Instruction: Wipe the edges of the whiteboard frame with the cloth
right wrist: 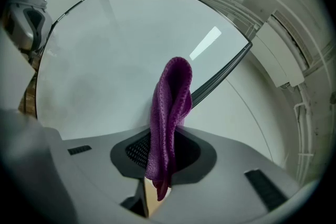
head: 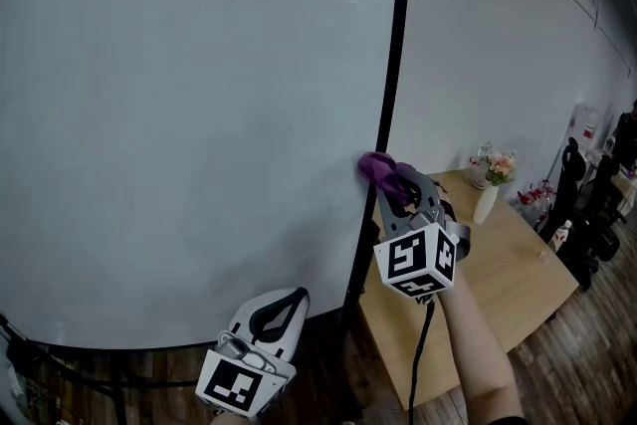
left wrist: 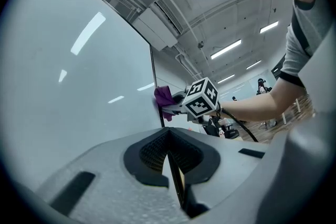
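The whiteboard (head: 179, 124) fills the head view, and its black right frame edge (head: 393, 55) runs down the middle. A purple cloth (head: 378, 168) is pinched in my right gripper (head: 396, 182), which is shut on it and presses it against that edge at mid height. In the right gripper view the cloth (right wrist: 169, 118) stands up between the jaws, with the frame edge (right wrist: 220, 73) just behind it. My left gripper (head: 271, 321) hangs low beside the board's bottom edge, shut and empty. In the left gripper view its jaws meet (left wrist: 170, 157), and the cloth (left wrist: 164, 97) shows farther off.
A wooden table (head: 498, 264) stands right of the board, carrying a white vase of flowers (head: 490, 186). Black chairs (head: 582, 204) stand at the far right on a wood floor. The board's black stand legs (head: 60, 363) show at lower left.
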Tool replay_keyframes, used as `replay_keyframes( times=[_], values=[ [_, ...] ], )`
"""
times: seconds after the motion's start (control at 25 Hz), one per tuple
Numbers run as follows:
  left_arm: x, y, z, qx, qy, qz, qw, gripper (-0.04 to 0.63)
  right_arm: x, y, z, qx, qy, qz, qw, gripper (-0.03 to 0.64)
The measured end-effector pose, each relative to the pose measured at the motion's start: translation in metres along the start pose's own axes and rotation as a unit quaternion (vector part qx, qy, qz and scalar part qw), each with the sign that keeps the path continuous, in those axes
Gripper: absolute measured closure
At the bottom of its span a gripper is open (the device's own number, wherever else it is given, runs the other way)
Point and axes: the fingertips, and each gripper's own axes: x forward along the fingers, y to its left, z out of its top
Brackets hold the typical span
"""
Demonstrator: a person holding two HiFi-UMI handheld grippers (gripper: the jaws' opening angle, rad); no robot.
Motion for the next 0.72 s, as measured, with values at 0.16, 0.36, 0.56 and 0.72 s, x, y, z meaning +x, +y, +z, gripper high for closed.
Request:
replay_keyframes(
  times=[0.16, 0.36, 0.56, 0.72],
  values=[
    [-0.004, 0.000, -0.004, 0.001, 0.000, 0.001, 1.0000, 0.578, -0.003, 0.013, -0.007, -0.001, 0.010, 0.005, 1.000, 0.548],
    [-0.005, -0.001, -0.010, -0.006, 0.010, -0.003, 0.9999, 0.578, -0.002, 0.031, -0.018, 0.008, 0.018, 0.013, 1.000, 0.548],
    [-0.008, -0.004, -0.014, -0.008, 0.007, -0.007, 0.9999, 0.578, -0.005, 0.050, -0.031, 0.015, 0.027, 0.021, 0.999, 0.548],
    [-0.007, -0.005, -0.017, -0.008, 0.011, -0.011, 0.9998, 0.578, -0.004, 0.063, -0.039, 0.016, 0.034, 0.028, 0.999, 0.548]
  ],
)
